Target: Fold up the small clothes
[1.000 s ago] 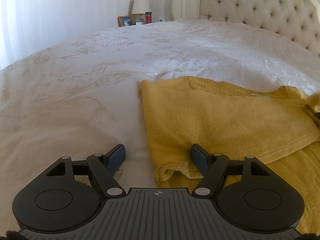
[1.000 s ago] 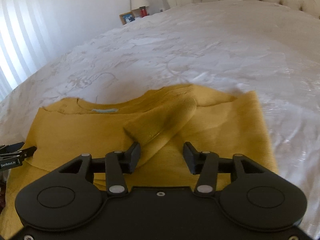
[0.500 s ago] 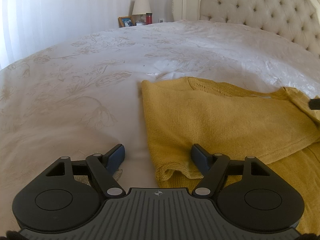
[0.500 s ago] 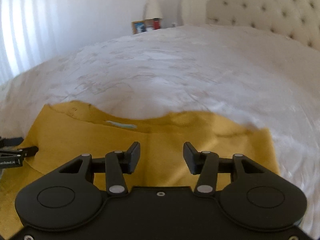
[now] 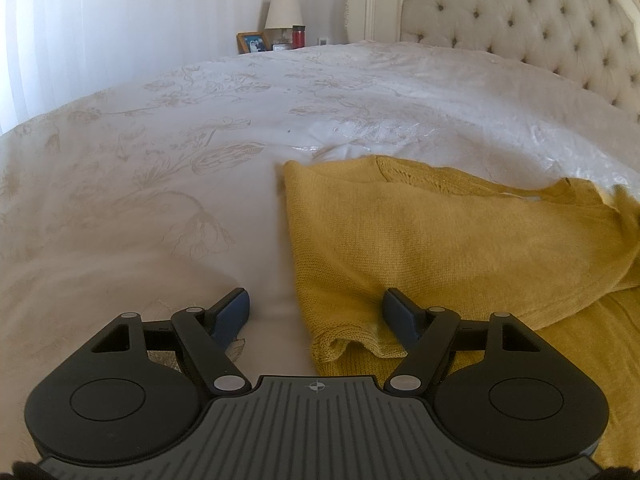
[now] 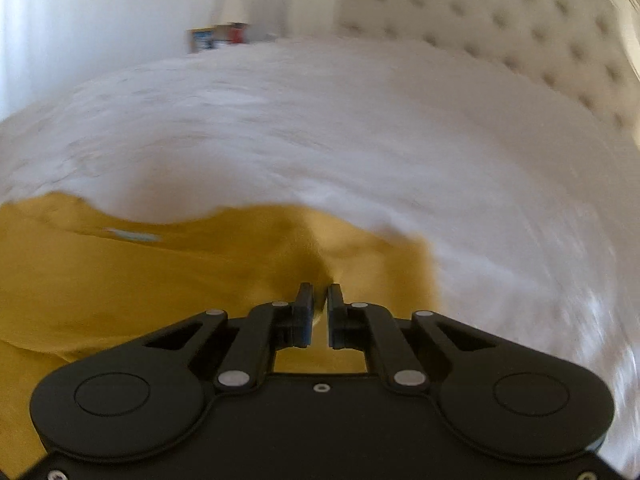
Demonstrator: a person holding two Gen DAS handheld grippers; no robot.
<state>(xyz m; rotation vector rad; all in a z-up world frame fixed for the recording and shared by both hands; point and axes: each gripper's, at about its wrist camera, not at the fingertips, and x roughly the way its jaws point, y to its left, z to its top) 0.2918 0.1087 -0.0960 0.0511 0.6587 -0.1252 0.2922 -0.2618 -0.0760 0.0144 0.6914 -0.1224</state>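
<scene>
A mustard-yellow knit sweater [image 5: 440, 240] lies on the white bedspread [image 5: 160, 160], its left sleeve folded across the body. My left gripper [image 5: 316, 308] is open and low over the bed; the folded sleeve cuff [image 5: 352, 344] lies between its fingers, untouched. In the right wrist view, which is motion-blurred, my right gripper [image 6: 319, 300] is shut on a pinch of the sweater [image 6: 160, 280] near its right shoulder, and the cloth rises into a ridge at the fingertips.
A tufted cream headboard [image 5: 540, 32] stands at the back right. A nightstand with a lamp [image 5: 283, 10], a photo frame [image 5: 253, 42] and a red cup [image 5: 298, 36] is beyond the bed's far edge. White curtains [image 5: 100, 20] hang at the left.
My right gripper has closed on the sweater's right side and is moving, blurring its view. The right sleeve that lay across the body has shifted. My left gripper has stayed put and open.
</scene>
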